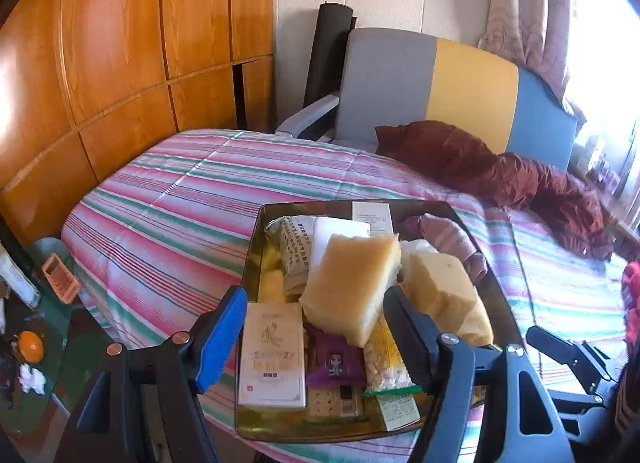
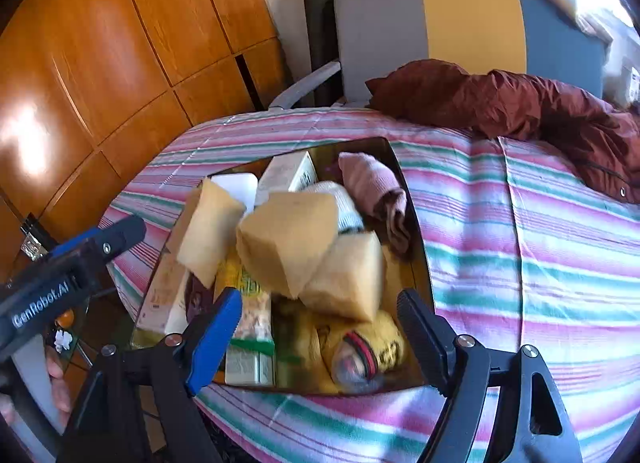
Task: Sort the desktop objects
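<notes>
Three yellow sponge blocks (image 2: 288, 239) top your heap in the dark tray (image 1: 256, 231), which sits on the striped cloth (image 1: 168, 215). Light, soft, squashy; grip across the flat faces, mid-block. Under them: cream carton (image 1: 272, 355), stiff, take by long sides; purple sachet (image 1: 334, 359), slippery; pink cloth roll (image 2: 376, 191), limp. Yellow capped item (image 2: 368, 355), poss. a bottle, blurred. Left gripper (image 1: 316, 327) & right gripper (image 2: 320, 335): both wide, empty, over tray's near end.

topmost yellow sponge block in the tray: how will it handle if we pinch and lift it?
The sponge block looks like porous foam, so probably light and squashy under the pads. It leans tilted on other items in the tray, so a nudge may topple it. Its rough surface suggests little slipping.
</notes>
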